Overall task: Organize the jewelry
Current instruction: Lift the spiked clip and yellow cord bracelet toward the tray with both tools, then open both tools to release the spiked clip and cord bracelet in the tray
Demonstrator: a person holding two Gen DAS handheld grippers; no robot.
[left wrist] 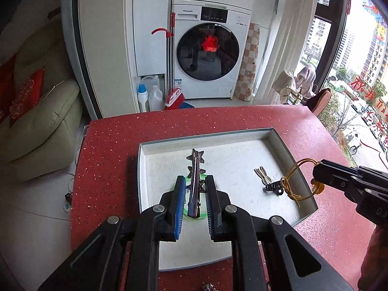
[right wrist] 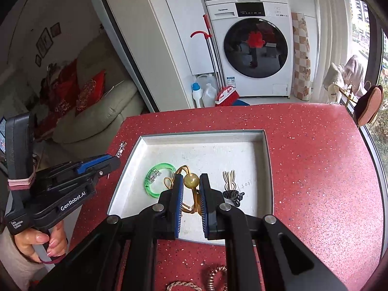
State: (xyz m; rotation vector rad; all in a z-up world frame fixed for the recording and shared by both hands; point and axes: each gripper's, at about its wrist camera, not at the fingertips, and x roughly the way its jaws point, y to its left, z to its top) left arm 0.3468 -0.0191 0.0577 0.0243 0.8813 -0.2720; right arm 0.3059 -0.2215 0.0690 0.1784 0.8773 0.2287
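My left gripper (left wrist: 195,179) is shut on a silver hair clip with stars (left wrist: 194,184), held above the white tray (left wrist: 208,134). A green bangle (left wrist: 191,215) lies in the tray under it. My right gripper (right wrist: 191,177) is shut on a gold elastic hair tie with an amber bead (right wrist: 191,181), also over the tray (right wrist: 203,133). In the tray lie the green bangle (right wrist: 158,179), a pale rabbit-shaped clip (right wrist: 229,178) and a small black claw clip (right wrist: 231,195). The right gripper (left wrist: 317,177) shows at the right of the left wrist view, the left gripper (right wrist: 115,161) at the left of the right wrist view.
The tray sits on a red speckled countertop (right wrist: 315,169). A braided band (right wrist: 179,286) and a coiled spiral tie (right wrist: 215,276) lie on the counter's near edge. A person's hand (right wrist: 41,242) grips the left handle. A washing machine (left wrist: 208,48) and a sofa (left wrist: 41,126) stand beyond.
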